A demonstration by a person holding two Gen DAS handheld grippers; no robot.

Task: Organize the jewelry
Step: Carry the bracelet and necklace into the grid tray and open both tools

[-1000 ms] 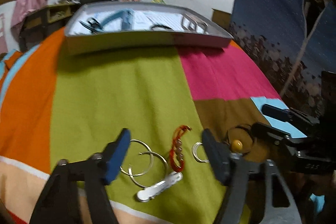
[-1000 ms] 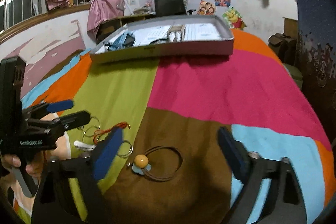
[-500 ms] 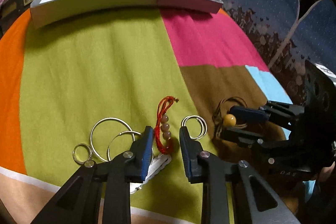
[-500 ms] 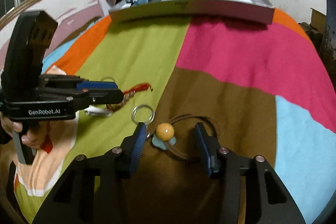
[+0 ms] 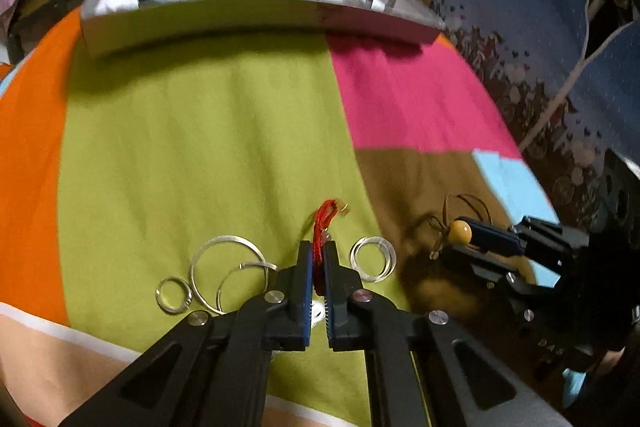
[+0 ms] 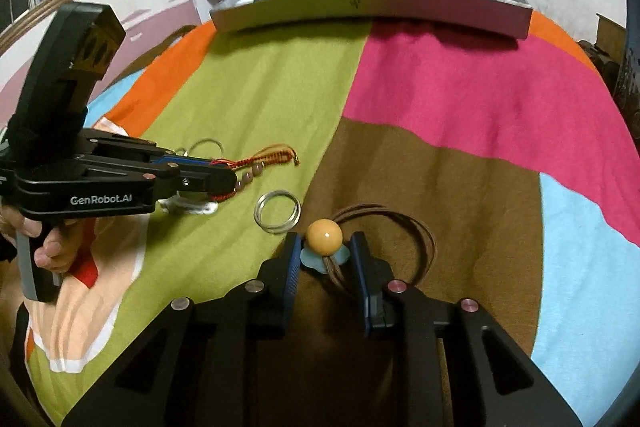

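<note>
My left gripper (image 5: pixel 318 251) is shut on a red braided bracelet (image 5: pixel 322 223) with beads, lifting one end off the cloth; it shows from the side in the right wrist view (image 6: pixel 256 165). My right gripper (image 6: pixel 326 247) is closed around a brown cord necklace (image 6: pixel 416 231) with a yellow bead (image 6: pixel 324 237) and a blue flower piece, the bead between the fingertips. Silver hoops (image 5: pixel 224 267), a small ring (image 5: pixel 173 294) and a clear double ring (image 5: pixel 373 259) lie on the green cloth.
A long grey tray (image 5: pixel 248 19) with a blue watch and other items stands at the far edge of the multicoloured bedspread (image 5: pixel 200 147). A white hair clip (image 6: pixel 188 206) lies under the left gripper. A dark curtain hangs at the right.
Both grippers dropped onto the cloth and closed: the left on the red bracelet, the right around the bead necklace. The left now lifts slightly with the bracelet.
</note>
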